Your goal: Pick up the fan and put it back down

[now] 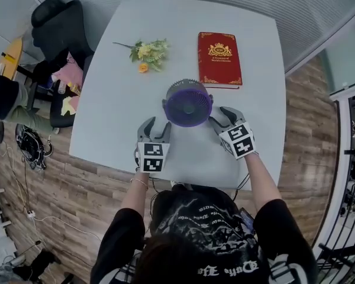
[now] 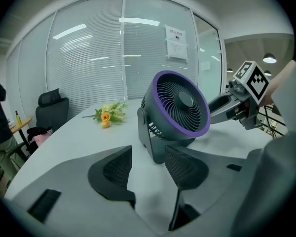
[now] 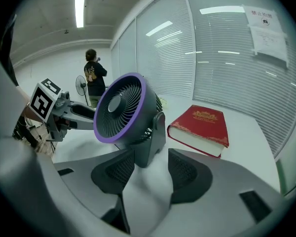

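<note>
An office meeting space: glass partition walls [image 2: 89,58] backed by closed blinds, printed notices [image 2: 176,43] taped to the glass, a long white table [image 1: 106,105] with a black swivel chair [image 1: 59,28] beside it, wood-pattern flooring [image 1: 83,182], and ceiling strip lights [image 3: 79,9] over an open area beyond

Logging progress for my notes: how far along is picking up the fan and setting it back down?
Done: nothing; the fan stands upright on the table. In hand: the left gripper and right gripper flank it, jaws open, neither gripping. Left: close on the fan, lift it, set it down.
</note>
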The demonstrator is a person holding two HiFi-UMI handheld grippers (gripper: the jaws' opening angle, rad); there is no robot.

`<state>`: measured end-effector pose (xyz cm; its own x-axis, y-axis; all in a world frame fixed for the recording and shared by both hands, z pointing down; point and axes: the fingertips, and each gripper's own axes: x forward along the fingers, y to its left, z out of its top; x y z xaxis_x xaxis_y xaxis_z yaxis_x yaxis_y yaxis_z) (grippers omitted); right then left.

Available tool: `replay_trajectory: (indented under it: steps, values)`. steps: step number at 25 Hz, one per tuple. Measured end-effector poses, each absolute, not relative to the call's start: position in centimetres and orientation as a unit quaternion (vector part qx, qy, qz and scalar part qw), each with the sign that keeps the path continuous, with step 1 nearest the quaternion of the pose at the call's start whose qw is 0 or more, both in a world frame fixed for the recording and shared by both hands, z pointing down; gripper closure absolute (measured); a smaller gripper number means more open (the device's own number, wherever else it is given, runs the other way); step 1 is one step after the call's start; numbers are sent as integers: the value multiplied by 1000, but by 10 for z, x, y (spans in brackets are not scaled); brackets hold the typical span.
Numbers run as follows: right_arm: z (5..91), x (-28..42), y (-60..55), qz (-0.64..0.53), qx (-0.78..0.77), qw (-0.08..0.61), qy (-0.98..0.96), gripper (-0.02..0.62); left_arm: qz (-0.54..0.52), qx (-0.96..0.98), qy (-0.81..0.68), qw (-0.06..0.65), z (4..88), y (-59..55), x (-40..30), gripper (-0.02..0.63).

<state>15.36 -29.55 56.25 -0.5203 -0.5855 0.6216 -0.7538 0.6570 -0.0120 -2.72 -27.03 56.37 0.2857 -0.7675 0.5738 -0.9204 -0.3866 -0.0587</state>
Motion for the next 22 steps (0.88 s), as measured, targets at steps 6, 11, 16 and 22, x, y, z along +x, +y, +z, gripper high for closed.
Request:
replay_trajectory:
  steps: [6,11,16,22]
  values:
    - [584,149,-313,154,381,309,-858,391,281,784,-531,156,582,-292,-26,377]
    - [595,141,-326,161,377,313,-857,391,288,786,-522,164,595,-304,-25,377]
    - [607,138,-337,168,379,314,-854,391,290,794,-509,161,602,-313,-20,377]
    - [615,132,-349,169,381,306,-856,391,289,800,-501,160,611,-327,-15,377]
